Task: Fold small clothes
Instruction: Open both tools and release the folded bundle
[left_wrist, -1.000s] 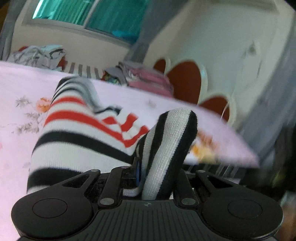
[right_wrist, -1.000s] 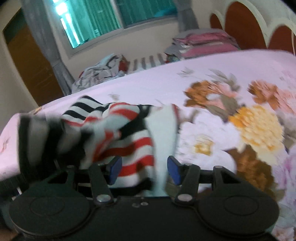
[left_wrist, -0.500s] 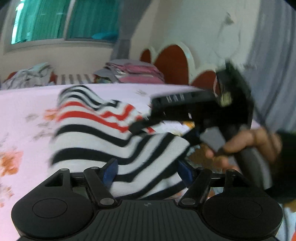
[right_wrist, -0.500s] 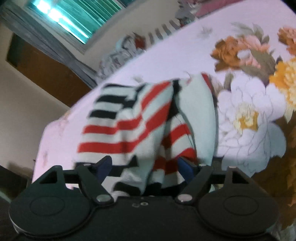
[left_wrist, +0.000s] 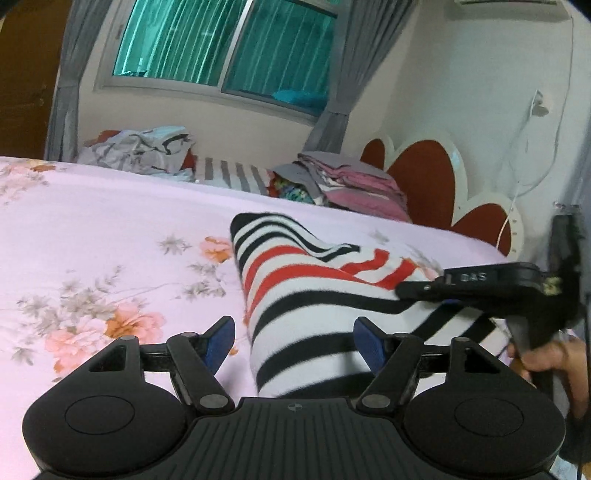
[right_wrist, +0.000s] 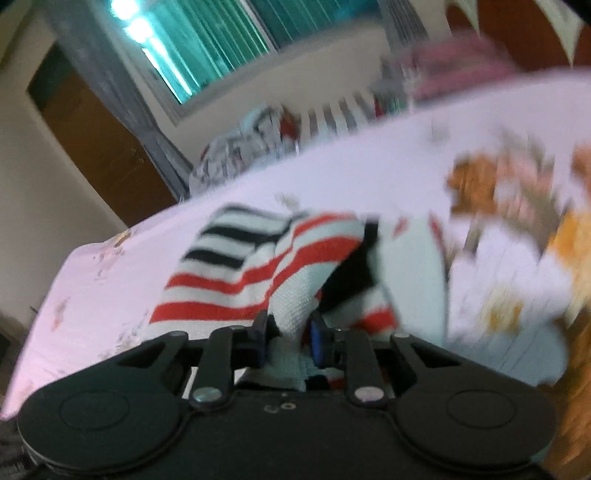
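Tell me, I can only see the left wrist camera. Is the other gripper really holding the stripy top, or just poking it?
Observer: Holding it. The right gripper has just closed its jaws on a white fold of the stripy top.
Operator: What's past the top on that side?
Observer: Big orange and brown flowers, blurry, printed on the pink sheet to the right of the top.
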